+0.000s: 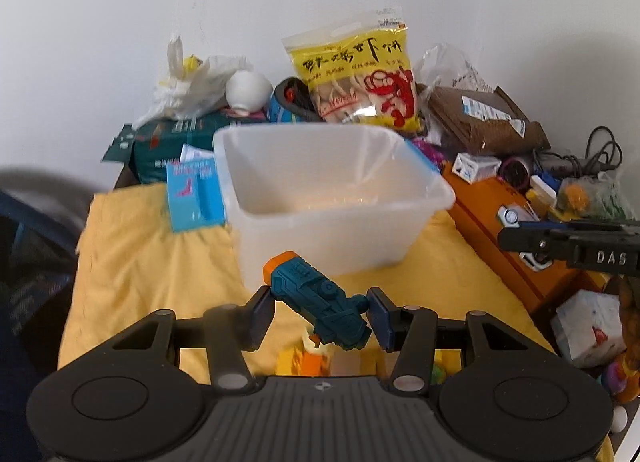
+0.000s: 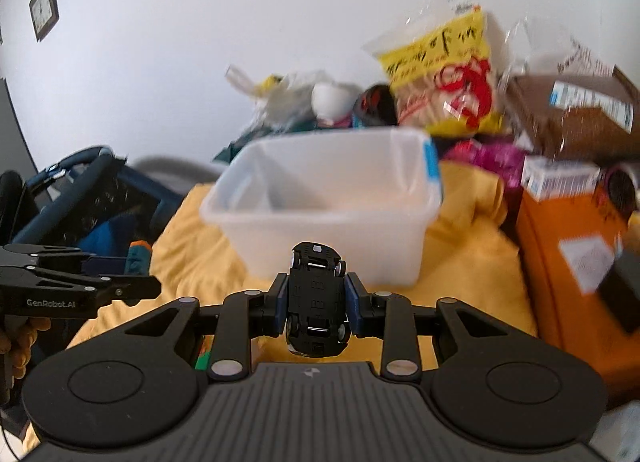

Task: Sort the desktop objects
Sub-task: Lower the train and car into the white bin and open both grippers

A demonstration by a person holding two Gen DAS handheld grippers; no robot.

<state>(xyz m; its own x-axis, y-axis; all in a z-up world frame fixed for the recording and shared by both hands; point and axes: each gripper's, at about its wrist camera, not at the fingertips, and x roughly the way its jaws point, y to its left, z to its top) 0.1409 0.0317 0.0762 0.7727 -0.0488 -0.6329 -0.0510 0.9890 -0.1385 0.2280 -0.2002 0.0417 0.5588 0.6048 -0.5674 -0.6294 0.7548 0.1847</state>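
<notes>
Gripping one toy gun [image 1: 320, 302], left fingers [image 1: 260, 310]; right fingers [image 2: 280, 302] clamp one toy car [image 2: 318, 298]; one bin [image 1: 332, 198].

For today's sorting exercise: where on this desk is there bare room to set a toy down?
The white tub looks empty inside. Bare yellow cloth lies left of it, below the blue packet, and in front toward the orange box. Behind, around the yellow snack bag, it is crowded.
</notes>
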